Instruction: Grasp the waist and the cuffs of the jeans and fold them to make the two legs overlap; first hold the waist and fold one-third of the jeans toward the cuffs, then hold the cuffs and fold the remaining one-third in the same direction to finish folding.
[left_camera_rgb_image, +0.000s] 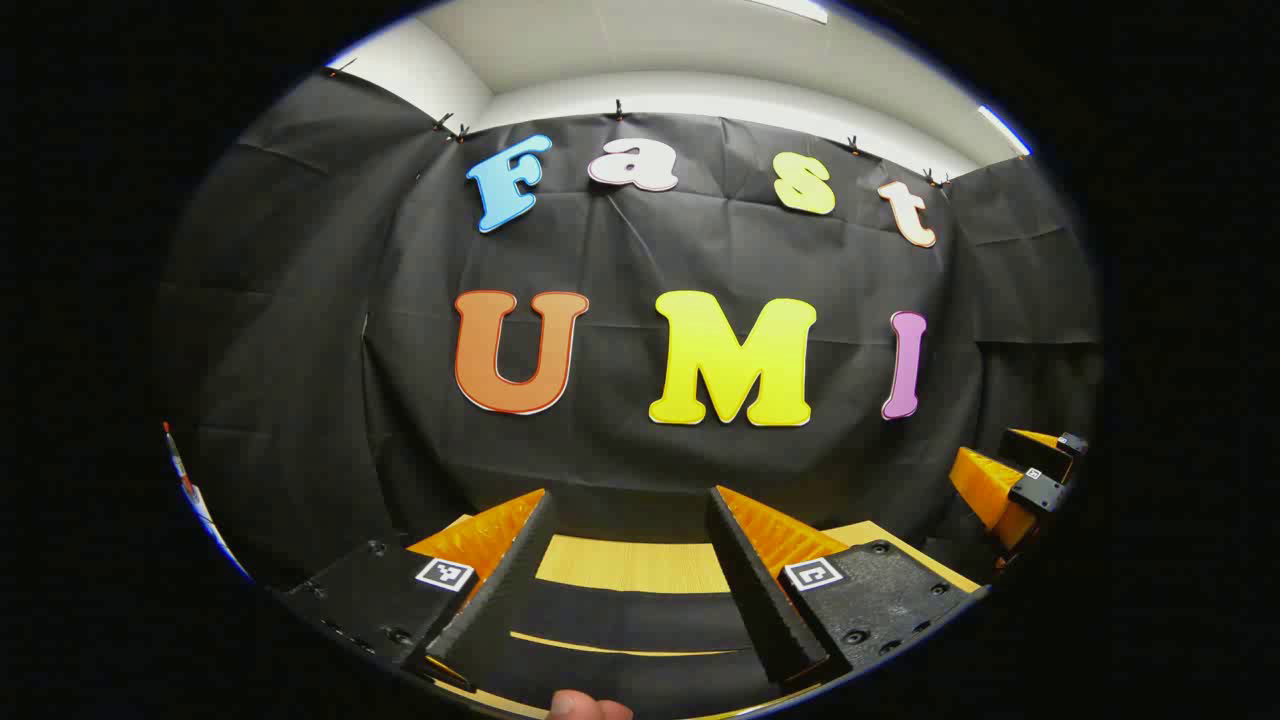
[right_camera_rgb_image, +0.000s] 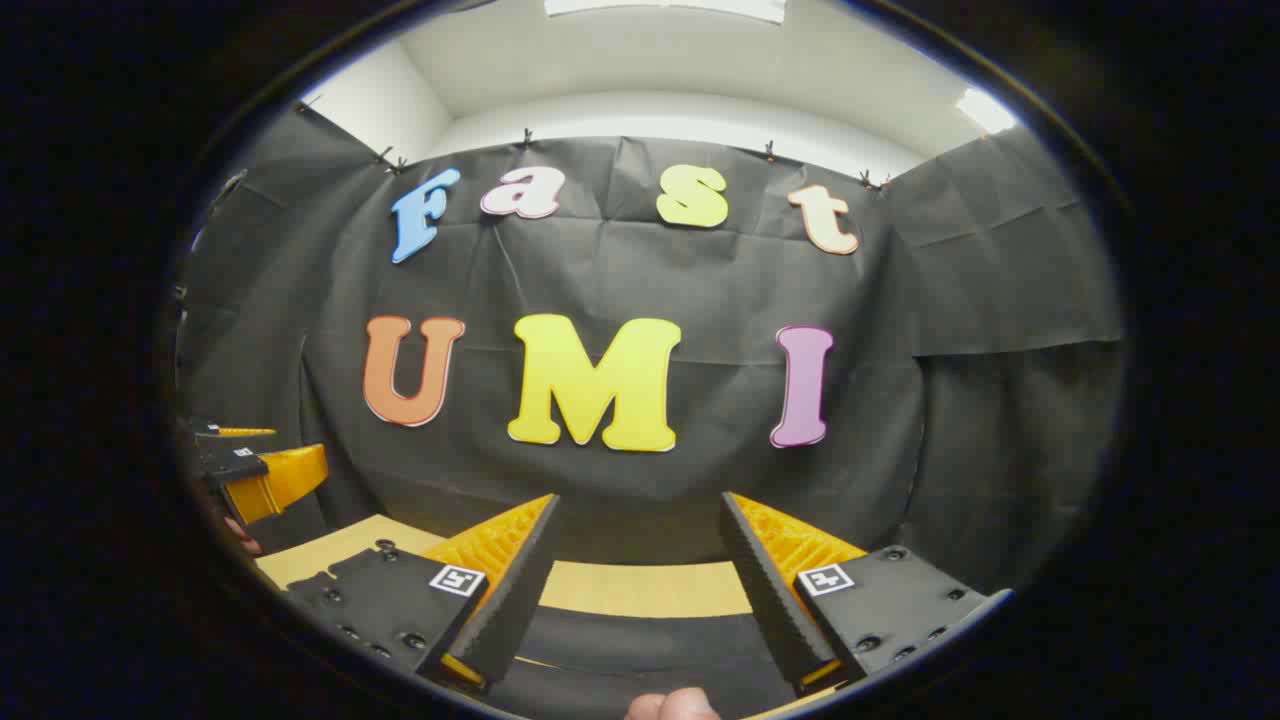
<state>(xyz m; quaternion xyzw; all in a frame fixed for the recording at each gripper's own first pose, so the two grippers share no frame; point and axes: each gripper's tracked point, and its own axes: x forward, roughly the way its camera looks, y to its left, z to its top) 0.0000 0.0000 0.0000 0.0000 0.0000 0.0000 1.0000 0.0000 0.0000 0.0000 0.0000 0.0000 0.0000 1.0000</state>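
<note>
Both tools (left_camera_rgb_image: 628, 505) (right_camera_rgb_image: 640, 508) open above dark jeans (left_camera_rgb_image: 620, 620) on table (left_camera_rgb_image: 630, 563).

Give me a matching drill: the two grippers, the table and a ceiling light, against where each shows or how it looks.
Things:
1. left gripper
2. right gripper
3. table
4. ceiling light

Places or looks:
A. pale wood band beyond the open jaws
B. bright, above the wall cloth
C. seen far off at the right edge of the left gripper view
D. seen far off at the left edge of the right gripper view

Pairs: 1-D, 2-C, 3-A, 4-B.
</note>
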